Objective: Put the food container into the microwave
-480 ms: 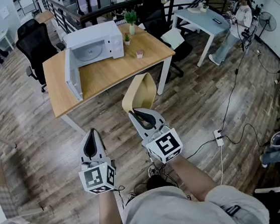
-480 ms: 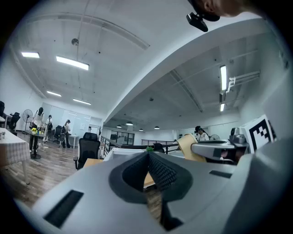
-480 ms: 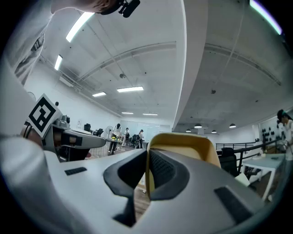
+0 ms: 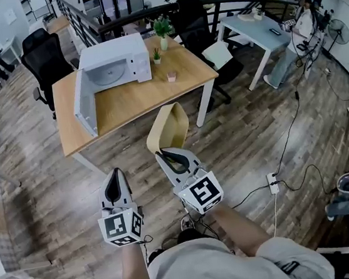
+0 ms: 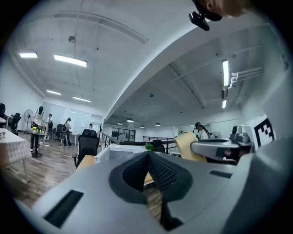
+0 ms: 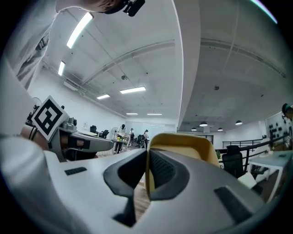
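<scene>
Jaws of the right gripper (image 6: 146, 157) are closed on one thin wall of the food container (image 6: 183, 146), with the ribbed black pads pressing on either face of it. Jaws of the left gripper (image 5: 147, 164) are pressed together with nothing between them.

**Location.** The food container (image 4: 168, 127) is held in the air above the wood-plank floor (image 4: 273, 123), short of the near edge of the desk (image 4: 138, 99). It is not yet at the microwave (image 4: 118, 63), which stands at the far edge of the desk, toward the left corner. The microwave door (image 4: 83, 104) is swung fully open toward the left edge, and the cavity with its round turntable is exposed.

**Handling.** The container is judged to be light and stiff: a pale yellow, thin-walled tub with rounded corners and a smooth, matt surface, probably plastic. It is carried on edge rather than flat. Because it is gripped by a single wall, it may pivot or slip between the pads. A grip well down on the wall, near a corner where it is stiffest, is recommended. Contents cannot be made out.

**Surroundings.** The desk top is smooth light wood on white legs. A potted plant (image 4: 162, 26) and a small pink cup (image 4: 172, 76) stand to the right of the microwave, clear of the door opening.
</scene>
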`<state>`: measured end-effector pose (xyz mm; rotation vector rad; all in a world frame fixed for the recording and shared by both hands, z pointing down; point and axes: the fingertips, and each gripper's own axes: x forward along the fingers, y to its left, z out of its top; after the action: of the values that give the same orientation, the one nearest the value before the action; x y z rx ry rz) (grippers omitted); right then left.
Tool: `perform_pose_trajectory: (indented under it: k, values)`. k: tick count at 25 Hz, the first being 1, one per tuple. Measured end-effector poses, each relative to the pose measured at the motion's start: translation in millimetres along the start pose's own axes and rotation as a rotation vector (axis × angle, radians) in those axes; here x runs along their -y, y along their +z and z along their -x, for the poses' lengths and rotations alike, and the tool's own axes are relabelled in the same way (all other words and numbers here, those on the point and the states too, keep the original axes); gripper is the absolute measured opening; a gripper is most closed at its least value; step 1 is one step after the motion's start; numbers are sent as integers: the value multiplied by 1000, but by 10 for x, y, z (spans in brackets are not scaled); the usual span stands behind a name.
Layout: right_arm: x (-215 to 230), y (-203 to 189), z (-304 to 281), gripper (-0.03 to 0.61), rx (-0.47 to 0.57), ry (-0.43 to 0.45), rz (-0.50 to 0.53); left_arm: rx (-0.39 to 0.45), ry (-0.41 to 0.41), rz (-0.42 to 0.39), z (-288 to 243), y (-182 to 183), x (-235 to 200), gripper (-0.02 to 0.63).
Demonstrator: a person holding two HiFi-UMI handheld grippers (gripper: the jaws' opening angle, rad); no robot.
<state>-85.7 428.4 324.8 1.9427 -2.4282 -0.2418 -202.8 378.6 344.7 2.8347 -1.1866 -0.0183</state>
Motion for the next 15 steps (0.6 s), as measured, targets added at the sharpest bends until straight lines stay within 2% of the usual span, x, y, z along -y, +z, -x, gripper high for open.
perform_pose_trajectory:
  k: [5, 8, 11, 15]
  values:
    - [352, -282, 143, 21, -32, 8, -15, -11, 17, 9, -160, -142, 254, 11]
    - [542, -320, 167, 21, -30, 1, -28, -31, 21, -5, -234, -168, 341, 11]
    - [579, -339, 137, 21, -17, 24, -38, -45, 26, -30, -302, -155, 348, 11]
    - [602, -521, 106, 21, -40, 41, -72, -75, 16, -23, -396, -279, 388, 11]
